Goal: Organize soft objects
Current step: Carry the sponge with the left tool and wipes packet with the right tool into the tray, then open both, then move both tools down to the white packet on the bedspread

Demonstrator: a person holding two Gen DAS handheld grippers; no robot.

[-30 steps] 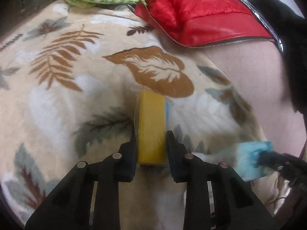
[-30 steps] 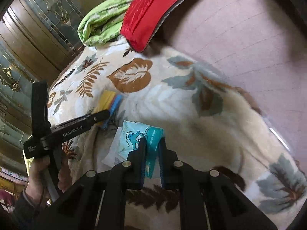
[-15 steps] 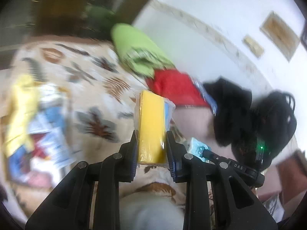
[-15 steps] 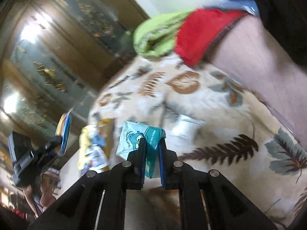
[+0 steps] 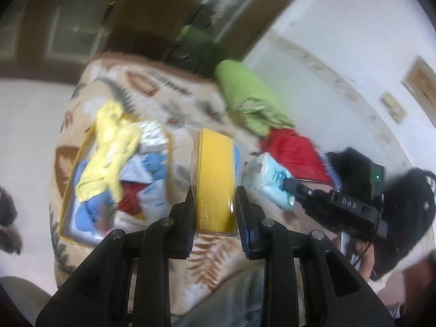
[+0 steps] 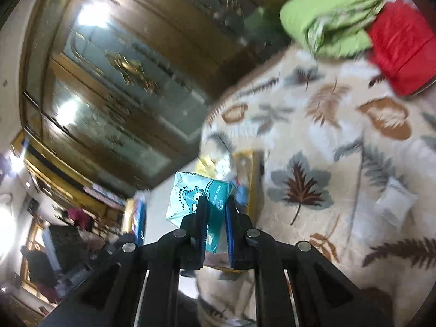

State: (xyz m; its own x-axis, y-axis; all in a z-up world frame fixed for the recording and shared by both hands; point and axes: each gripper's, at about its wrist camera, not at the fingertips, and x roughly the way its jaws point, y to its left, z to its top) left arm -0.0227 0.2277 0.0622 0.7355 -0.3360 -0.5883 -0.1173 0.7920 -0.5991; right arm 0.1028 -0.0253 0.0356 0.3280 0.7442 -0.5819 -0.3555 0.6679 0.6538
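so both tools are loaded and up in the air over the bed — the left tool is clamped on a yellow sponge in clear wrap, and the right tool is pinched onto a teal tissue pack. the landmark is the box, a yellow-rimmed tray lying on the leaf-print blanket and already heaped with soft things, a yellow cloth on top. in the left view the sponge hangs just right of the box; the tissue pack sits further right of it again. in the right view the box peeks out just behind the pack.

the step in hand looks like carrying both pieces to the box. to do it well, i'd bring one tool in at a time, so the two don't crowd each other over the rim. lower the sponge over a lower patch of the pile, not onto the cloth hump, where it could slide off. its wrap looks slick, so let go only once it touches. the pack is soft and squashed between the pads — it may cling, so open wide and lift straight up. frames are blurred, so exact gaps around the box are hard to judge.
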